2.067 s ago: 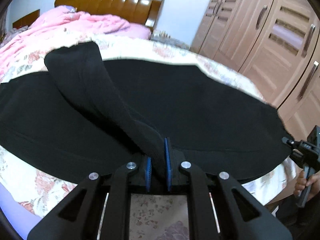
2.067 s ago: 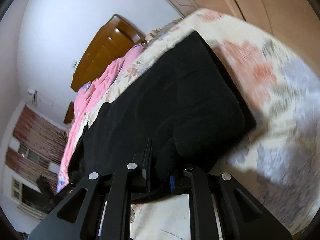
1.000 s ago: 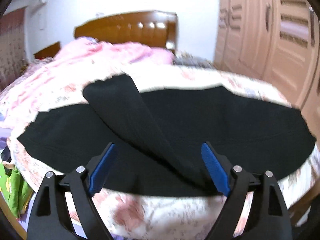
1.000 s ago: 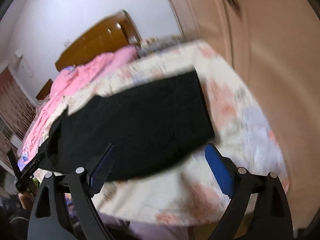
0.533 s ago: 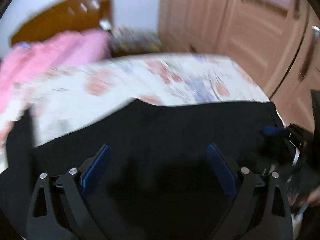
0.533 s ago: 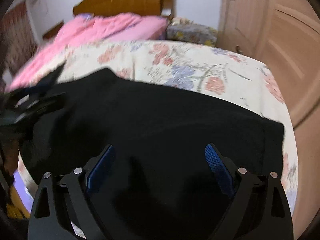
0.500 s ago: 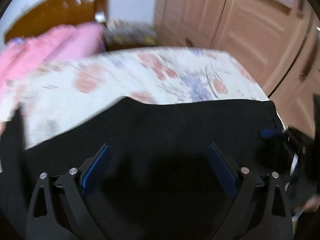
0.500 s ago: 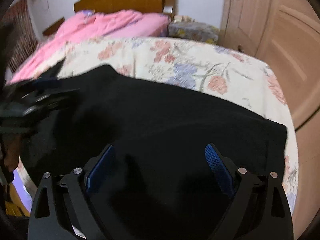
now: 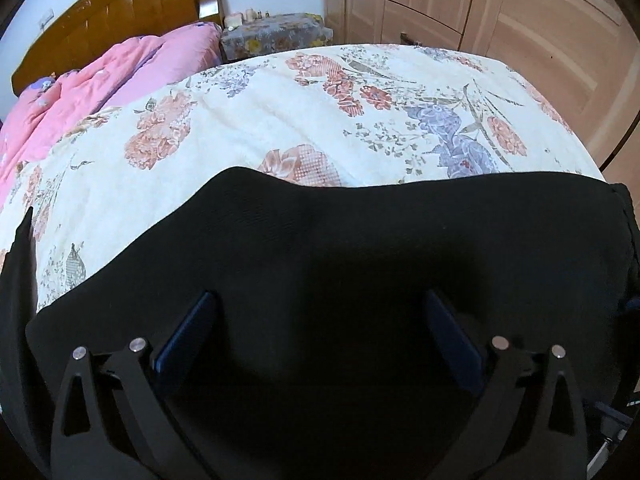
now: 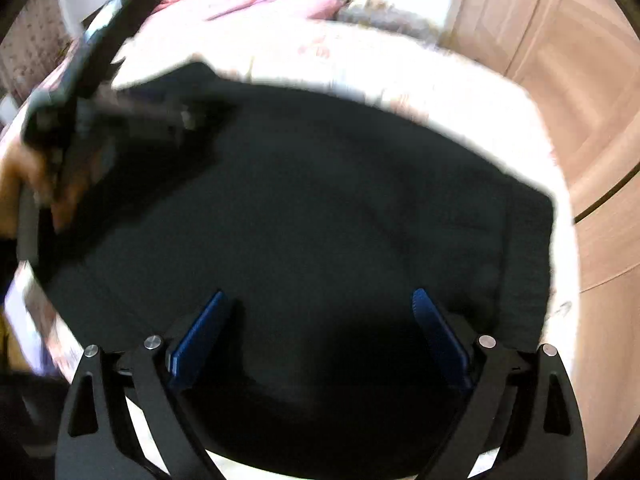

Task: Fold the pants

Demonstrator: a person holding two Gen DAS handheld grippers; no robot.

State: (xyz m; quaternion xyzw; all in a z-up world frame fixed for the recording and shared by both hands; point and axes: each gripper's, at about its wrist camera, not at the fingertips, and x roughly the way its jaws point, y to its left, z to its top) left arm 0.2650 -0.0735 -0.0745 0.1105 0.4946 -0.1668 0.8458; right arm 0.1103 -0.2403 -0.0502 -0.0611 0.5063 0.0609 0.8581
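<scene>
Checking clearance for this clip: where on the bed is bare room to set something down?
Free: the floral cream bedspread between the black pants and the pink quilt, out to the wooden wardrobe side. Crowded: the near edge, covered by pants under both tools.

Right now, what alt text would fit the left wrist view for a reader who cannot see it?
The left gripper, jaws opening and clamping nothing, hangs over black pants spread on a floral bedspread. Behind lie a pink quilt, a wooden headboard and wardrobe doors.
</scene>
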